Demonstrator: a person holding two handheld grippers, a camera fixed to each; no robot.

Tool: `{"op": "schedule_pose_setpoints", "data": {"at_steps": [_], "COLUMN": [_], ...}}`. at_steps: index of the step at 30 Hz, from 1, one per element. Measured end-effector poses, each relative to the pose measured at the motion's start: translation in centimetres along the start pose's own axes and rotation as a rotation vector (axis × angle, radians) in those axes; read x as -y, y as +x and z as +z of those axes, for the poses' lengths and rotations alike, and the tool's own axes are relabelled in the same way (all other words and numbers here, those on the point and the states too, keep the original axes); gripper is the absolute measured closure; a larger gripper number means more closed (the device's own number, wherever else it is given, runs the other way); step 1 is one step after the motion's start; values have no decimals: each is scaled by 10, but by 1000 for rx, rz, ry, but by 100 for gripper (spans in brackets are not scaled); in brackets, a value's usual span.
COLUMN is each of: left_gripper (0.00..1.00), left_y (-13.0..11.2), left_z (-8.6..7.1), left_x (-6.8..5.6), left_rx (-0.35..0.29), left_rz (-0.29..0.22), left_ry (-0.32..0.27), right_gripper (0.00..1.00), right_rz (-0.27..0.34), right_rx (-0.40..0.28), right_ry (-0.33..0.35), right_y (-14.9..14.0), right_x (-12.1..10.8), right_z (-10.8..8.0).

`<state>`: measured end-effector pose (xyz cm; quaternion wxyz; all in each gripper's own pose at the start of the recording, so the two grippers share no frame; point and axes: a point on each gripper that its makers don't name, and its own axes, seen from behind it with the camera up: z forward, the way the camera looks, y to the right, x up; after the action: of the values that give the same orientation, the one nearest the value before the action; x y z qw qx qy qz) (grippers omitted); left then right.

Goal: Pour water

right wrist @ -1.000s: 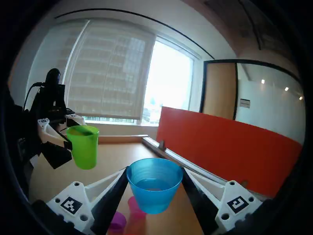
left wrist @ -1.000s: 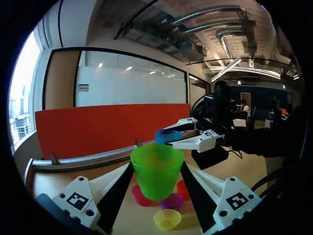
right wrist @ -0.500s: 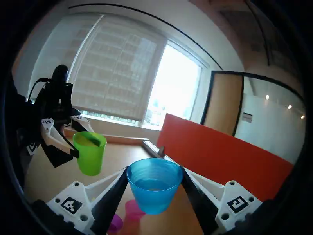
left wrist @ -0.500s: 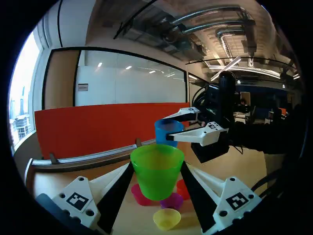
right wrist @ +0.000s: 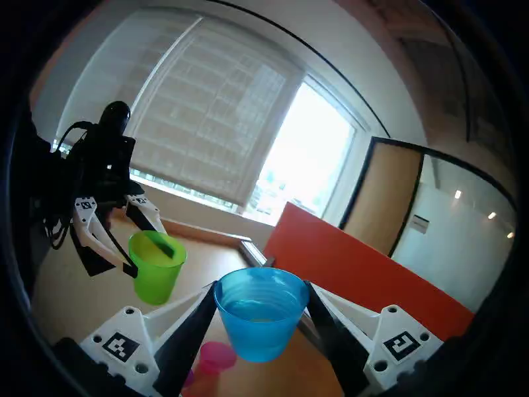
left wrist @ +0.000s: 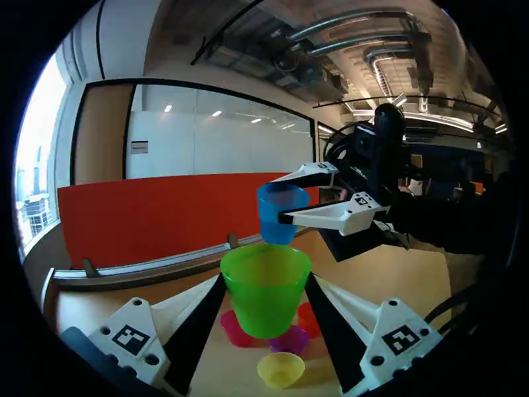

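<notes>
We count two large cups and four small cups (left wrist: 289,341). The left gripper (left wrist: 265,284) pinches the green cup (left wrist: 266,308). The right gripper (right wrist: 261,299) pinches the blue cup (right wrist: 261,331), which holds water (right wrist: 256,311), aloft and apart from the green one. The small ones, pink, purple, yellow and red, cluster on the wooden table (left wrist: 403,278). An orange partition (left wrist: 152,215) bounds its far edge, and open tabletop lies beside the cluster.

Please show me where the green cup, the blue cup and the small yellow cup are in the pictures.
green cup (left wrist: 266,298): left gripper view, middle of its front wall.
blue cup (right wrist: 261,336): right gripper view, front wall under the rim.
small yellow cup (left wrist: 281,376): left gripper view, its front wall.
</notes>
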<state>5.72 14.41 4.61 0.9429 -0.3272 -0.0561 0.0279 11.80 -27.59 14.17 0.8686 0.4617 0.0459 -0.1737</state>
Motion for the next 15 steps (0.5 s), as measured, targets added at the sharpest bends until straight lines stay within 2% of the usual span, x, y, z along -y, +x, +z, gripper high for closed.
{"op": "schedule_pose_setpoints", "data": {"at_steps": [15], "left_gripper": [15], "left_y": [-2], "left_z": [3], "left_x": [-2], "left_rx": [3], "left_rz": [3], "left_ry": [-6], "right_gripper": [6], "right_rz": [-122], "right_rx": [-7], "right_ry": [29], "right_y": [24], "right_x": [3], "right_z": [5]}}
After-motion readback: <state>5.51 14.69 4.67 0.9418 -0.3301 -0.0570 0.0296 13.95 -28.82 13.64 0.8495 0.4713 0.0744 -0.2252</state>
